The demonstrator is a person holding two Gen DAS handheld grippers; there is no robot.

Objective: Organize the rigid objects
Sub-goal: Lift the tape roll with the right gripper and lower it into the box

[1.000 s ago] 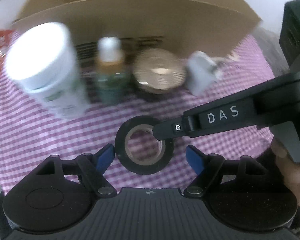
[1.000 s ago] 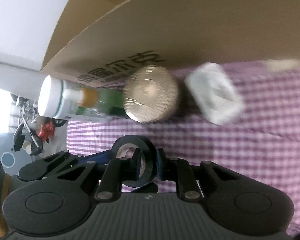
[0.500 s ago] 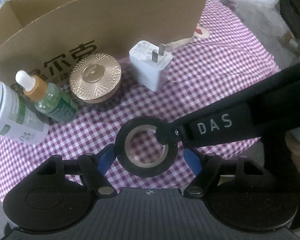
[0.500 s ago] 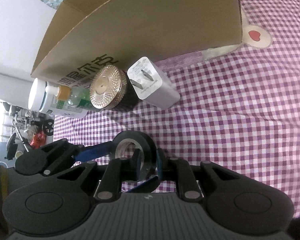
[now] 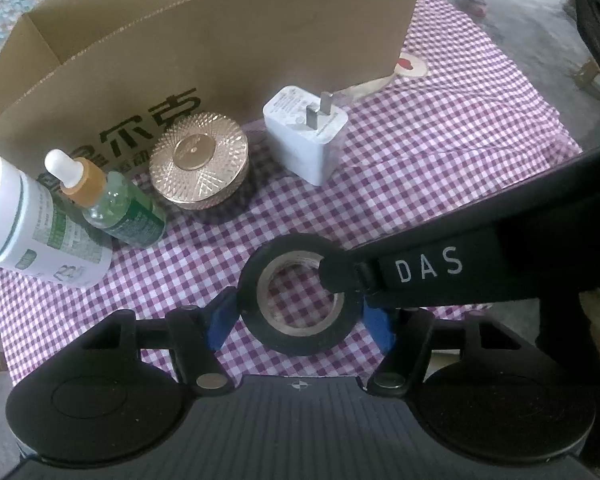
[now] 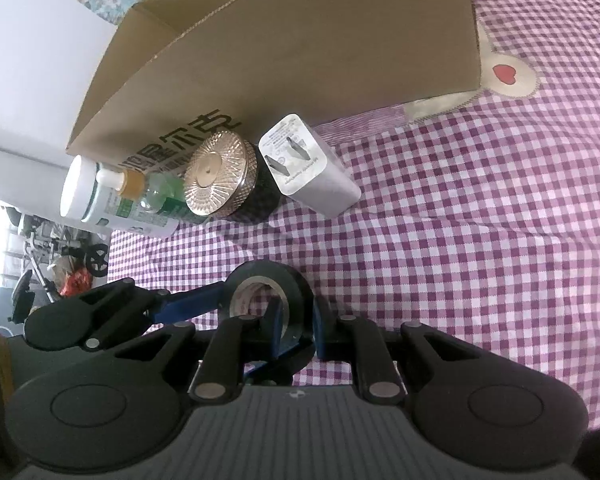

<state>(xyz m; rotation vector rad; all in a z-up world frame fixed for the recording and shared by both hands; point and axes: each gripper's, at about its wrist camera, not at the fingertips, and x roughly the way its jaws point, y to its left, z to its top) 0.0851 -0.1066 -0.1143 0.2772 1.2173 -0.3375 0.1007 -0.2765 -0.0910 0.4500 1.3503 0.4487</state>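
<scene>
Right now the right gripper [image 6: 294,322] fingers pinch the black tape roll's [image 5: 298,294] wall; left gripper [image 5: 300,320] fingers wide open either side, w/ roll between them.

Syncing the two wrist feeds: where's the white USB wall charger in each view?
Left wrist: white USB wall charger, upper centre, prongs up, right of the gold faceted-lid jar, in front of the brown cardboard box.
Right wrist: charger upper centre, leaning left in the frame, again right of the jar.
Shared landmark: the box's black printed characters, just left of the jar in both.
</scene>
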